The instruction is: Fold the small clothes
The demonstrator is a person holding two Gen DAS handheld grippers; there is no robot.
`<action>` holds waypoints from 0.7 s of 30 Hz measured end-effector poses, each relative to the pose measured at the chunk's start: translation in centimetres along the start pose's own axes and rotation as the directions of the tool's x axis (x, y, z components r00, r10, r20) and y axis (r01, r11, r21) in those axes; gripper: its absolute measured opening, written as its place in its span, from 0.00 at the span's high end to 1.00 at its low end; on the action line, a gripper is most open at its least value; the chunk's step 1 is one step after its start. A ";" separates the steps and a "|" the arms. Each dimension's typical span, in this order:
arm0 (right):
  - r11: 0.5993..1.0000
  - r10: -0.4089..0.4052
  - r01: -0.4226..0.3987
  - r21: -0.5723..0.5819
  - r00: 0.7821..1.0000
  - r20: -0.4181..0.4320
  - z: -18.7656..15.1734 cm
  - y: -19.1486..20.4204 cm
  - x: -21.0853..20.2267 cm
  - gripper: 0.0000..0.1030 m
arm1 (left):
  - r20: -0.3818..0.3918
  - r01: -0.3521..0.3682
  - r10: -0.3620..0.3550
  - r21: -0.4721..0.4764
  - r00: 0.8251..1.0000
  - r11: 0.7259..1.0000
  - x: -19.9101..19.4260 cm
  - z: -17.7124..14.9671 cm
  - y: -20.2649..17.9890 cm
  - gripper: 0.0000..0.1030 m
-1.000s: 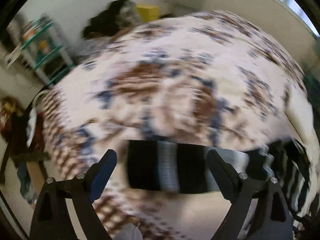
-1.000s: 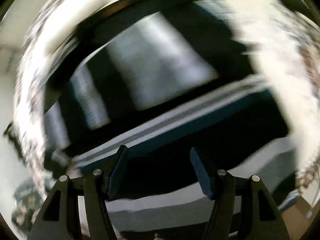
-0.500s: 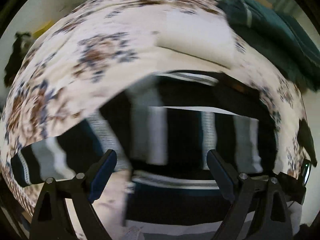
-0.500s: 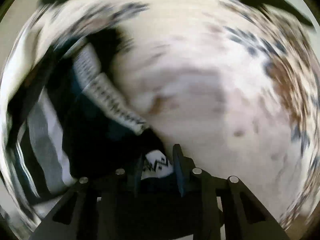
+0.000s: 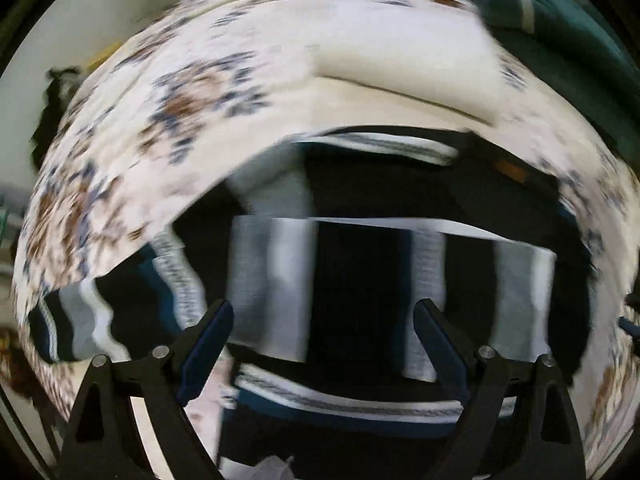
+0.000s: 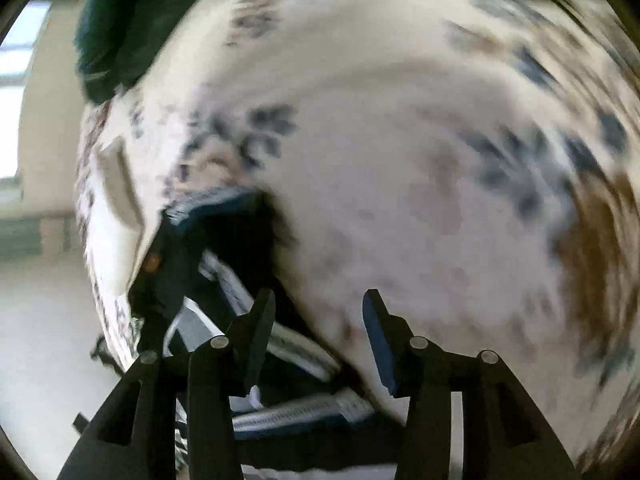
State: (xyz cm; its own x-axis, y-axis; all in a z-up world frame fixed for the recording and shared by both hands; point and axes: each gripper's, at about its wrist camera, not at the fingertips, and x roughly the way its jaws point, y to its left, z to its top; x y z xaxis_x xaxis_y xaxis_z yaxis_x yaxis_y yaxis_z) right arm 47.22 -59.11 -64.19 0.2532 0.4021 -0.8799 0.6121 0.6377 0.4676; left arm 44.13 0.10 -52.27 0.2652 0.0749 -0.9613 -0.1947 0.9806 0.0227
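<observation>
Floral bedspread [image 5: 192, 120] carries striped garment [image 5: 360, 280], teal cloth [image 5: 560, 40].

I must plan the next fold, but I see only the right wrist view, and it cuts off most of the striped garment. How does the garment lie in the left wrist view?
Observer: The black knitted garment with grey and white stripes lies on the floral bedcover, with one layer folded over to a straight edge.
Operator: Is it gripped there?
Observer: No. The left hand-held gripper stands wide open over it and grips nothing.
Operator: Does any part stick out?
Observer: Yes. A striped part, perhaps a sleeve, spreads out at the left of that view.
</observation>
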 end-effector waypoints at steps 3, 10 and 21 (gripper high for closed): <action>0.996 0.016 -0.019 -0.092 0.999 -0.028 1.0 3.6 1.3 0.54 | 0.011 -0.024 0.026 -0.112 1.000 0.993 -0.2 -0.4 4.4 0.11; 0.991 -0.013 -0.001 -0.131 0.995 -0.103 -1.9 6.0 5.0 0.54 | -0.055 0.040 -0.052 -0.208 0.997 0.977 3.9 -0.3 8.2 0.11; 0.995 -0.064 0.059 -0.075 0.996 -0.067 -4.1 4.5 4.2 0.53 | 0.159 0.131 -0.110 -0.133 0.981 0.982 -0.4 1.1 9.0 0.97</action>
State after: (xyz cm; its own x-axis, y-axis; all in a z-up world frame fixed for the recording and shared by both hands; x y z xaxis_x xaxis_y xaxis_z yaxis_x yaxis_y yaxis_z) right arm 47.97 -51.86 -65.47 0.1631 0.4036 -0.9003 0.5680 0.7077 0.4202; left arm 43.31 9.11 -51.35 0.4316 -0.0054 -0.9021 -0.2819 0.9491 -0.1406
